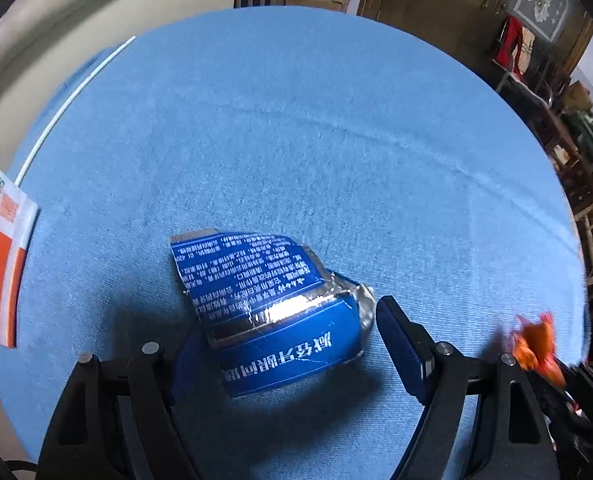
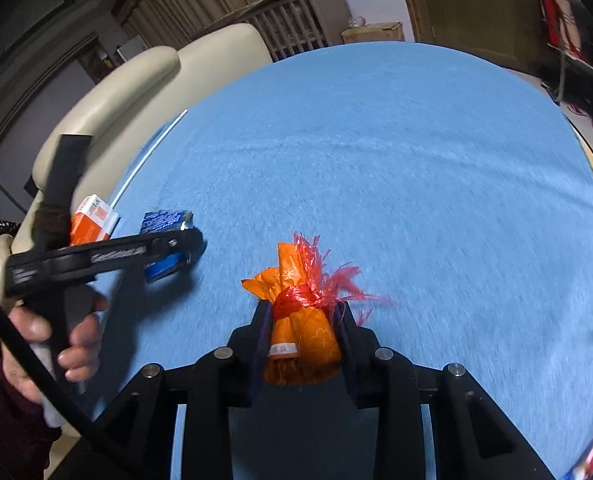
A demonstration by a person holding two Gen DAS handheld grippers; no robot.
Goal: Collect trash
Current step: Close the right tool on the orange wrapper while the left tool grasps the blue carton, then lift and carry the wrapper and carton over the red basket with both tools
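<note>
Right wrist view: right gripper (image 2: 302, 326) clamped on orange pouch (image 2: 302, 332) — left gripper (image 1: 284, 344) wide apart around crushed blue carton (image 1: 272, 308), not pressing; blue desk (image 1: 296, 140).

My surface (image 1: 296, 140) wears plain sky-blue cloth. The crushed carton (image 1: 280, 312) on it is deep blue with white print and a silver torn edge. Left of the carton, a box (image 1: 0, 256) is orange and white. My right tool (image 2: 302, 328), black with dark-blue pads, carries an orange bundle (image 2: 302, 336) patterned with pale flowers and tied with red string.
</note>
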